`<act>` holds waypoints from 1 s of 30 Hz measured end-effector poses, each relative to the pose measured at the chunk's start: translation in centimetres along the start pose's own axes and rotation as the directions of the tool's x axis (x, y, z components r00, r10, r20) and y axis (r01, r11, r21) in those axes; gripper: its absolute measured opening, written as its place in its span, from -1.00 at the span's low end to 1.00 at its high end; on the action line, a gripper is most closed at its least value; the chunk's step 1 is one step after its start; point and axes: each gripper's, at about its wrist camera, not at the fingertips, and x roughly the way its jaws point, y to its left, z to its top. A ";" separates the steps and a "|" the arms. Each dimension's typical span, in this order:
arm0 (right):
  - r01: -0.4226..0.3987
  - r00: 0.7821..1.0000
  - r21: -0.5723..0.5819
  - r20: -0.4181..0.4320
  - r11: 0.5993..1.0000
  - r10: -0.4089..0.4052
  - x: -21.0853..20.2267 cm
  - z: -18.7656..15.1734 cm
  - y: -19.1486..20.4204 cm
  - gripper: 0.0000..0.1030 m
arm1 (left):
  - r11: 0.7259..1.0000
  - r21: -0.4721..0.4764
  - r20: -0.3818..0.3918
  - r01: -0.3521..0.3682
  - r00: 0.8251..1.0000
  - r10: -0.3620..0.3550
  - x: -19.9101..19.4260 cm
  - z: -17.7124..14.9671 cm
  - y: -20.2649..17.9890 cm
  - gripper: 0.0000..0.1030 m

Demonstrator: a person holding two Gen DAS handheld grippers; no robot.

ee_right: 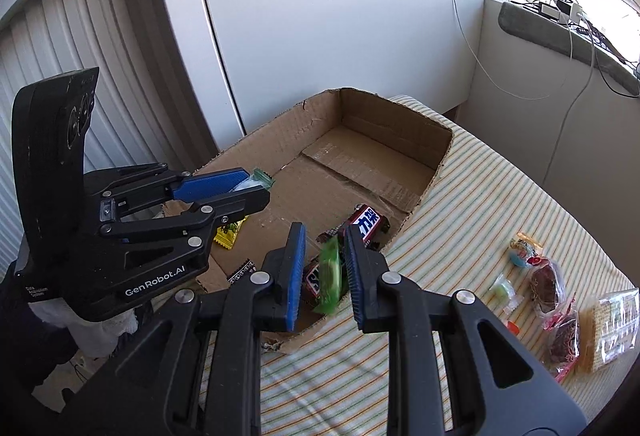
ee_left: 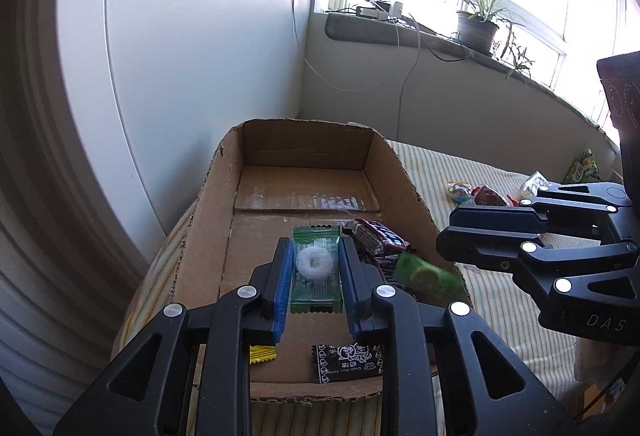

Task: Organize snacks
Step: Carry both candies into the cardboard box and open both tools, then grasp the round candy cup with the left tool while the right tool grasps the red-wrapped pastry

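Observation:
My left gripper [ee_left: 314,268] is shut on a green clear-wrapped ring candy [ee_left: 315,270] and holds it above the open cardboard box [ee_left: 208,204]. From the right wrist view the left gripper [ee_right: 258,182] hovers over the box's left side. My right gripper [ee_right: 324,268] is open over the box's near right edge; a blurred green candy packet [ee_right: 330,274] is between its fingers, apparently falling free. The same packet shows blurred in the left wrist view [ee_left: 426,274]. In the box [ee_right: 400,132] lie Snickers bars [ee_right: 366,222], a yellow candy [ee_right: 228,234] and a black packet [ee_left: 348,358].
The box sits on a striped cloth [ee_right: 472,196]. More wrapped snacks [ee_right: 552,300] lie on the cloth to the right. A white wall panel and cables stand behind the box; a windowsill with a potted plant [ee_left: 478,26] is at the back right.

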 end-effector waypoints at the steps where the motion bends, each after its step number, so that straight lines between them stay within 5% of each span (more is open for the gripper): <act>1: 0.002 1.000 -0.005 0.000 1.000 -0.002 0.0 0.0 0.1 -0.60 | 1.000 -0.001 0.001 -0.003 1.000 0.003 -0.1 0.0 0.0 -0.57; 4: 0.012 1.000 -0.009 0.004 1.000 -0.012 0.0 0.0 0.1 -0.47 | 1.000 -0.006 -0.001 -0.011 1.000 0.011 -0.1 0.0 -0.1 -0.49; 6: 0.014 1.000 -0.005 0.015 1.000 -0.014 -0.4 -0.1 -0.2 -0.03 | 1.000 -0.009 0.004 -0.018 1.000 0.018 -0.2 0.1 0.0 -0.41; 12: 0.036 0.999 -0.006 0.032 0.999 -0.035 -1.5 -0.6 -0.6 0.34 | 1.000 -0.013 0.009 -0.018 1.000 0.018 -0.4 0.2 -0.2 -0.41; 19: 0.068 0.997 0.010 0.040 0.998 -0.068 -3.0 -1.7 -1.7 0.57 | 1.000 -0.004 0.012 -0.005 1.000 0.005 -0.4 0.5 -1.3 -0.40; 23: 0.088 0.995 0.038 0.052 0.995 -0.090 -4.4 -2.7 -3.3 0.66 | 1.000 0.008 0.016 0.013 1.000 -0.013 -0.6 0.6 -2.6 0.02; 30: 0.152 0.986 0.123 0.049 0.981 -0.158 -7.5 -5.8 -8.0 0.69 | 0.996 0.042 0.021 0.075 0.997 -0.076 -1.1 0.7 -6.1 0.05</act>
